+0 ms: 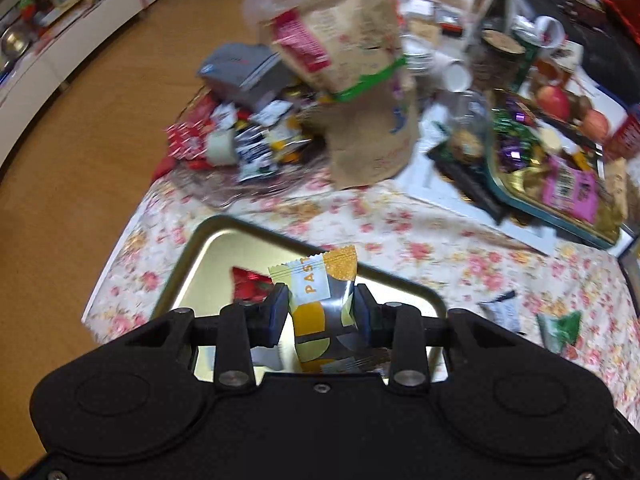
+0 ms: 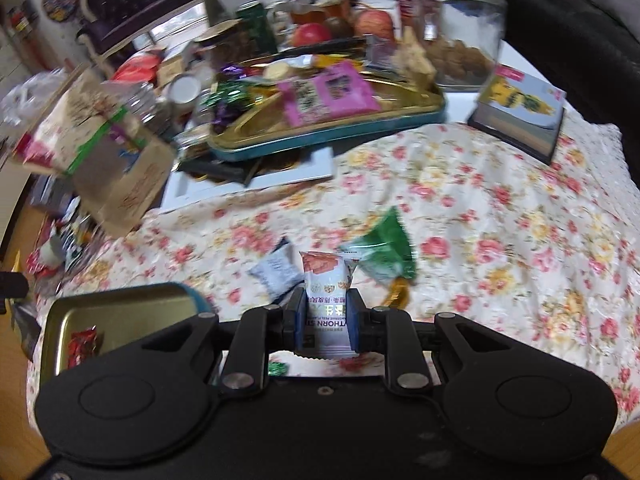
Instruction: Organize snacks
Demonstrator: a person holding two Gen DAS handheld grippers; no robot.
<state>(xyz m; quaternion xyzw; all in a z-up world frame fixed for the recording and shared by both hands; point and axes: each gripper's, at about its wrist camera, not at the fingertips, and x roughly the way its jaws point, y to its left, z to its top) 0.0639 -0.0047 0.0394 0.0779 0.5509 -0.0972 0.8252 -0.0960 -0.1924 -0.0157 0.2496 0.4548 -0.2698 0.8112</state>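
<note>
Tin [image 1: 188,256] holds one red packet [image 1: 248,286]; my left hand-held gripper [image 1: 322,312] clamps a pastry [image 1: 320,304], right [image 2: 326,312] a hawthorn pack [image 2: 326,280]. Two packets remain on the surface [image 2: 480,200].

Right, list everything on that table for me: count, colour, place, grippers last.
Gold tin tray: one, near edge of tablecloth.
Red wrapped snack: one, inside that tray.
Kraft paper bag: one, brown, green band, standing mid-table.
Snack pile: many, mixed colours, left of the bag.
Teal-rimmed tray: one, heaped with sweets and a pink packet.
Glass jar: one, clear, behind the tray.
Book: one, far right.
Green packet: one, on cloth.
Grey-blue packet: one, beside it.
Left gripper: clamps yellow-grey pastry packet.
Right gripper: clamps white hawthorn packet.
</note>
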